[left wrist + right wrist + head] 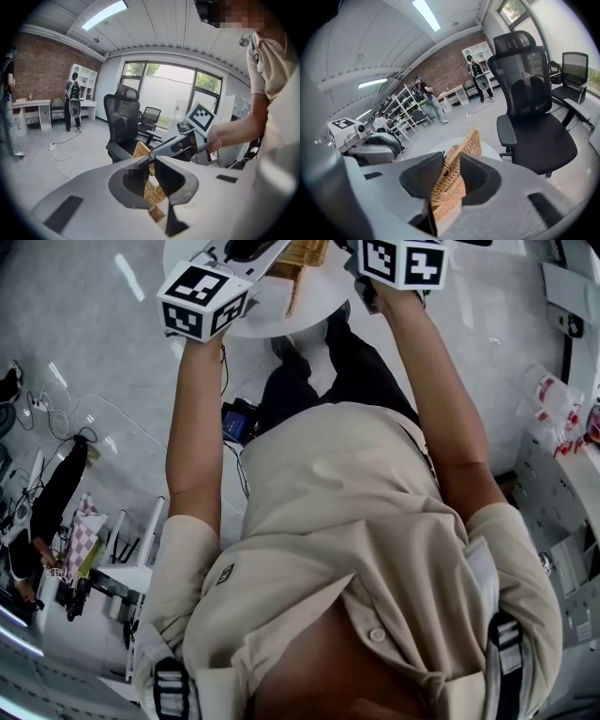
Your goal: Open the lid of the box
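**Surface.** Round white table [262, 324], seen at the top edge of the head view. It stands on a pale grey floor [94, 352].

**Room.** Open office.
- Brick wall [42, 70] with white shelving [86, 84] against it.
- A run of large windows [164, 93].
- Black high-backed office chair [534, 117] just past the table.
- Loose white cables [63, 154] on the floor.
- A standing person [73, 101] by a far desk, well apart from the table.

**Item.** Wicker box [154, 192], light tan weave, on the table between the two tools. Its lid [464, 147] is tilted up on edge, with one corner highest.

**Left tongs** [151, 164]. Jaws drawn close on the wicker box, whose weave fills the narrow gap between them. Which part of the box they hold cannot be told.

**Right tongs** [452, 157]. Jaws closed on the raised lid, gripping it on both faces. The woven panel stands upright in the gap and rises past the tips. In the left gripper view their tips meet the lid's upper corner, just beyond the left tongs.
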`<action>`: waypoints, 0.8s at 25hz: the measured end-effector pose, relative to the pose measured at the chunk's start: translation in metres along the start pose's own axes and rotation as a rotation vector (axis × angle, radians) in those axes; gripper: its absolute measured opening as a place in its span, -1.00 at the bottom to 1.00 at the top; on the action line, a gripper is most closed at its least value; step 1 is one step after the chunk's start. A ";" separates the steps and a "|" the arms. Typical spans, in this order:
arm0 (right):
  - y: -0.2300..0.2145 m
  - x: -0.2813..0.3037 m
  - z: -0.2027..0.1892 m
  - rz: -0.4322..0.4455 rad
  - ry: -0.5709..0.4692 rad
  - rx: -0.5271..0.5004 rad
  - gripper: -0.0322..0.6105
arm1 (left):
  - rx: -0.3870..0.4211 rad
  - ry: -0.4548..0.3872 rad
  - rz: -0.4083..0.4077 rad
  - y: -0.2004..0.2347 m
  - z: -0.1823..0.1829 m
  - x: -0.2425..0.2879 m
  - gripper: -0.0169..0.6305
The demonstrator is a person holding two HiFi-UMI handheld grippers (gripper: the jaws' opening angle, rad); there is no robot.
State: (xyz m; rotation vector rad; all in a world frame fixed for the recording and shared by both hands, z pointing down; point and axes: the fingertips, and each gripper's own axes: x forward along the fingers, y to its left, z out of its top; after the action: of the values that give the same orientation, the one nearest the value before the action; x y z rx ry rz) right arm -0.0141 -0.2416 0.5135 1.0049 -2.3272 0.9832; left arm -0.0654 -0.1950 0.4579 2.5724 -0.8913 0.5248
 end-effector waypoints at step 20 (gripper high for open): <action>-0.049 -0.040 -0.030 -0.096 0.019 0.020 -0.62 | 0.084 -0.197 0.171 -0.002 0.066 -0.074 -0.87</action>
State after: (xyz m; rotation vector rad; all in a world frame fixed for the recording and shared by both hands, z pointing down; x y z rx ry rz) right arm 0.0519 -0.2254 0.5304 1.0999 -2.2360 0.9756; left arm -0.1034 -0.1857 0.3671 2.6733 -1.1880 0.3666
